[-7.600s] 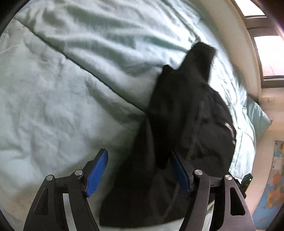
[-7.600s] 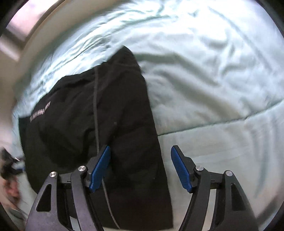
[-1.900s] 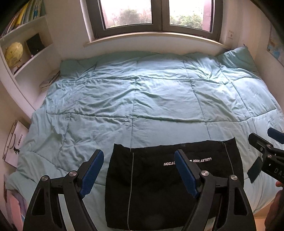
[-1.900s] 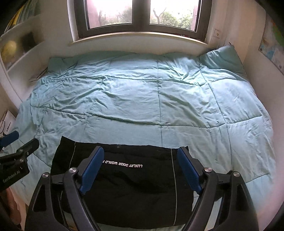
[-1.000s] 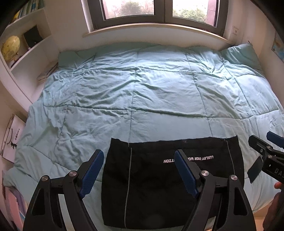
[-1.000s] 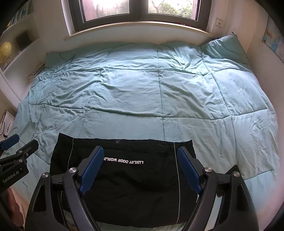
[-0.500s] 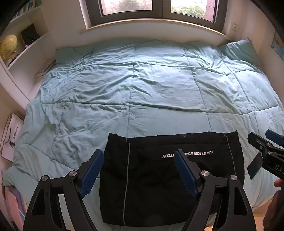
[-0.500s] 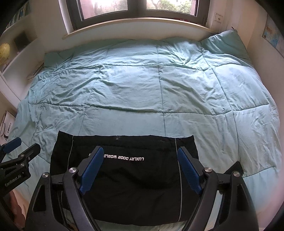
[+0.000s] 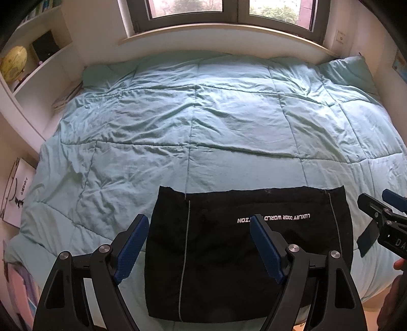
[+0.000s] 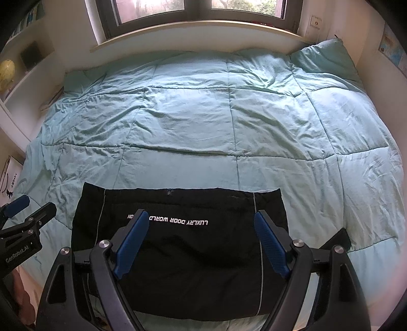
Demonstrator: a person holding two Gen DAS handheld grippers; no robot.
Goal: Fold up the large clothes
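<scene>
— What are your jaws doing?

— Both pairs stand wide with nothing between the pads. My left gripper [image 9: 199, 245] hangs above the bed, and my right gripper [image 10: 202, 245] hangs beside it, just as wide.

— Where is the garment?

— The black garment [image 9: 229, 254] lies folded flat, a neat rectangle on the near edge of the blue quilt [image 9: 203, 127]. Under my left jaws its left edge sits just inside the left pad, and the cloth runs on past the right pad. Under my right jaws it spans both pads and reaches beyond each. White lettering [image 10: 178, 221] crosses it just ahead of my fingertips, upside down to me.

— Anything past it?

— Bare quilt beyond my fingertips, up to the window [image 10: 198, 7]. A pillow [image 10: 323, 58] sits far ahead to the right, a globe [image 9: 14, 63] on a shelf to the left.
</scene>
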